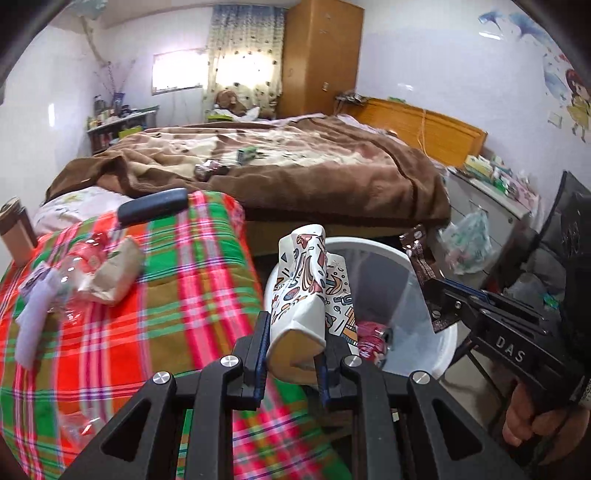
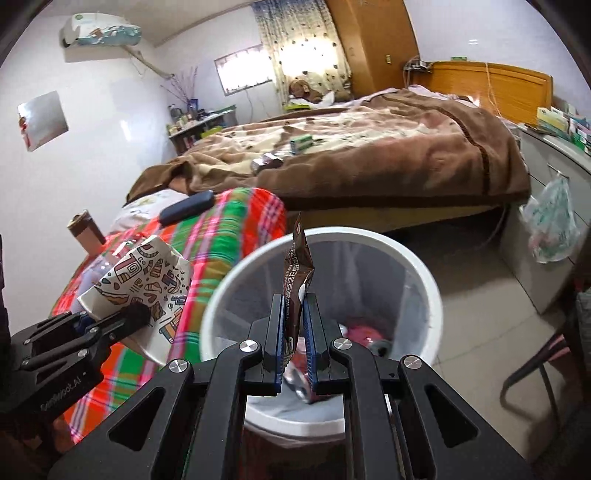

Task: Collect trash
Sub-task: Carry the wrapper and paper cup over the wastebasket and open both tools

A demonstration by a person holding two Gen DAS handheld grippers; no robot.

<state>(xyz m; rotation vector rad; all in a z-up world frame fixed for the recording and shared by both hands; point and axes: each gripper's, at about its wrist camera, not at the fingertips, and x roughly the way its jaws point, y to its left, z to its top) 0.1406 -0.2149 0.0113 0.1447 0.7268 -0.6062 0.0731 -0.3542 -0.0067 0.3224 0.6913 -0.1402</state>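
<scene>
I'm looking into a lived-in home bedroom: a bed [image 2: 369, 155] is lying under a rumpled brown blanket [image 1: 295, 166], a tall wooden wardrobe [image 1: 321, 55] is standing beside a curtained window [image 2: 306, 48], and an air conditioner [image 2: 101, 33] is hanging on the wall.

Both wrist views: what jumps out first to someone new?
Each gripper carries trash toward the white bin on the floor beside the plaid-covered surface. The left gripper is shut on a crushed patterned paper cup near the bin's rim, and the right gripper is shut on a brown snack wrapper over the bin's mouth. More litter, including a clear plastic bottle, lies on the plaid cloth.
</scene>
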